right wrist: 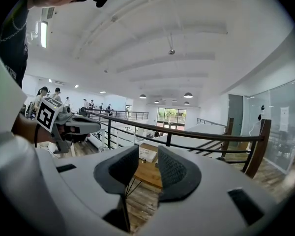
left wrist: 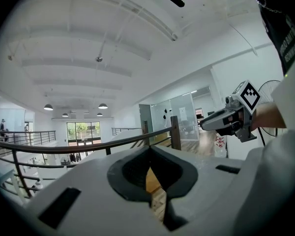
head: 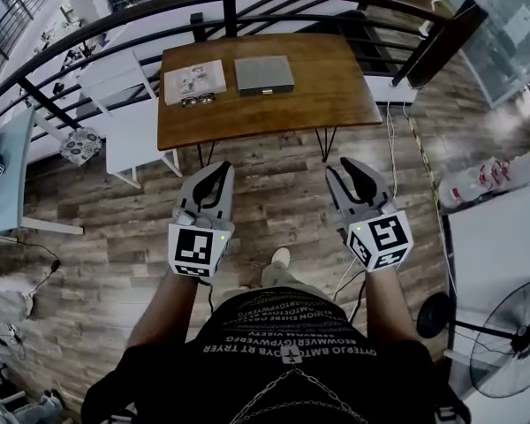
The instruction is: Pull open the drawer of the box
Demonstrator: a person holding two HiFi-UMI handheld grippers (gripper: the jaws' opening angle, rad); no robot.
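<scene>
box (head: 264, 75): drawer front too small to make out | printed sheet (head: 193, 81) beside it: print unreadable | two small round metal things (head: 199, 101) at its near edge: unidentifiable | fan (head: 512, 338): cut off by right edge | table (left wrist: 151, 177): mostly hidden behind left gripper (left wrist: 148, 152)

I note the box (head: 264, 76): grey, flat, lying level mid-table (head: 336, 95); its drawer (head: 265, 91) looks shut.

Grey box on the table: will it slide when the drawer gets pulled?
Probably slides: the grey box looks flat and thin, so likely light, and sits on a smooth wooden table. Unlikely to tip, being so low. Its straight edges suggest it is rigid.
</scene>
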